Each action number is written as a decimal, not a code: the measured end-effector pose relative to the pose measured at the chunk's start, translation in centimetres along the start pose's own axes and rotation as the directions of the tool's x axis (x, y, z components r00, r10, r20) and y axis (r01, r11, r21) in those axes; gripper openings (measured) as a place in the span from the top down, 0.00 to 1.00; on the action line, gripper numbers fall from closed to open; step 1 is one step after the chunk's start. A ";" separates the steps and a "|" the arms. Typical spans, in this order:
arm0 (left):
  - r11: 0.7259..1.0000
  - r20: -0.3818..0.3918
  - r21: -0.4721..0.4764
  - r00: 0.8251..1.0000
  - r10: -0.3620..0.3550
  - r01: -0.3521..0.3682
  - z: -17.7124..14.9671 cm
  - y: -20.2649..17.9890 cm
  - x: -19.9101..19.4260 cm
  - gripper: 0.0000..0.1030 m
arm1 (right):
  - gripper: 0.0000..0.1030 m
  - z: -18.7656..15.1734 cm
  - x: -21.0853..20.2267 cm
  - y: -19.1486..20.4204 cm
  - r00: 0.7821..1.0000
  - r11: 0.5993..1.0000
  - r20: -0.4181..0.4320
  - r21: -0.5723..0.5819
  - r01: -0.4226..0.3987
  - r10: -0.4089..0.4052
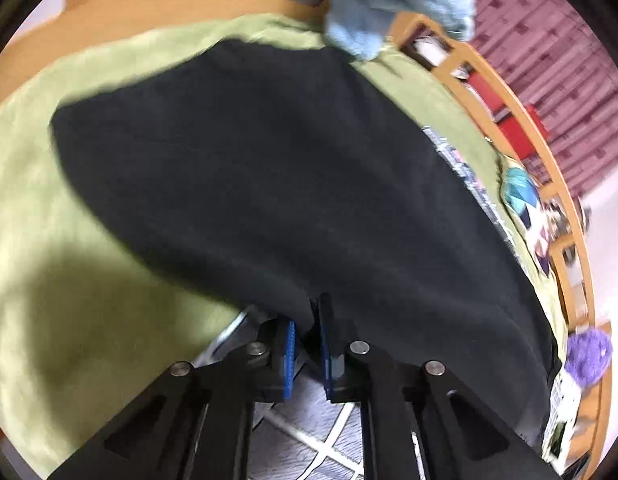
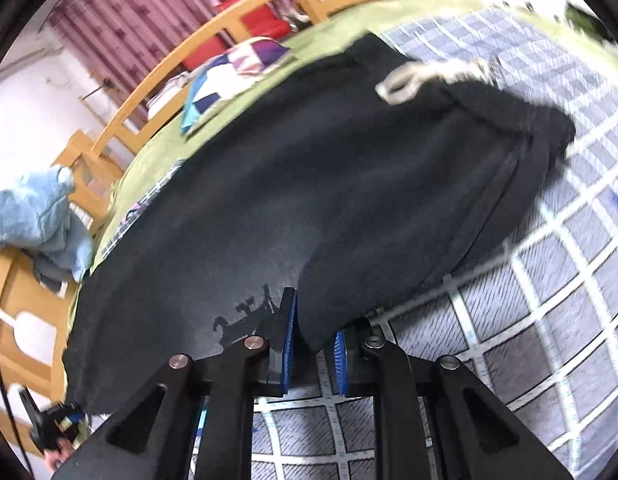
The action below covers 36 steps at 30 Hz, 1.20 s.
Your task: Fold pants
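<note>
Black pants lie spread over a green cover and a grey checked sheet. In the right wrist view the pants show their waistband with a white drawstring at the far right. My left gripper is shut on the near edge of the pants, with cloth pinched between its blue pads. My right gripper is shut on a fold of the near edge. The left gripper also shows in the right wrist view, at the pants' far left corner.
A wooden bed rail curves around the bed. A light blue garment hangs on the rail. A colourful folded cloth, red boxes and a purple fluffy thing lie along the edge. Maroon curtains hang behind.
</note>
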<state>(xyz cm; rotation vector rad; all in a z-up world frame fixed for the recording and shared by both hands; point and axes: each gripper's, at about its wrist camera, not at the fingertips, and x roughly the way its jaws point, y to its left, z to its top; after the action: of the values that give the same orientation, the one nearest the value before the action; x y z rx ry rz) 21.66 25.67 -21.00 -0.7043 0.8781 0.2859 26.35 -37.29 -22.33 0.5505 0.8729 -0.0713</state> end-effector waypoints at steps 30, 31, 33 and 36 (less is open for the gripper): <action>0.922 0.172 0.349 0.979 0.112 -0.167 13.5 -19.0 10.5 0.50 | 0.62 18.9 12.9 10.3 0.999 0.983 -0.023 -0.177 -0.050 0.047; 0.922 0.177 0.352 0.979 0.104 -0.162 13.0 -18.9 10.2 0.40 | 0.61 18.0 12.6 10.3 0.999 0.979 -0.028 -0.199 -0.040 0.035; 0.922 0.186 0.361 0.980 0.076 -0.140 11.5 -18.6 8.8 0.39 | 0.61 16.3 11.8 10.1 1.000 0.970 -0.023 -0.243 -0.015 0.010; 0.916 0.164 0.385 0.985 0.056 -0.116 9.3 -17.9 6.6 0.33 | 0.58 13.2 9.5 8.6 1.000 0.957 -0.018 -0.291 0.014 -0.020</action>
<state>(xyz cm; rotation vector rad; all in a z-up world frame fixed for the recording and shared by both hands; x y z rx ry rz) 40.36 18.32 -14.17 -0.2652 0.7918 0.2275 44.29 -34.82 -18.93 0.2680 0.8897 0.0475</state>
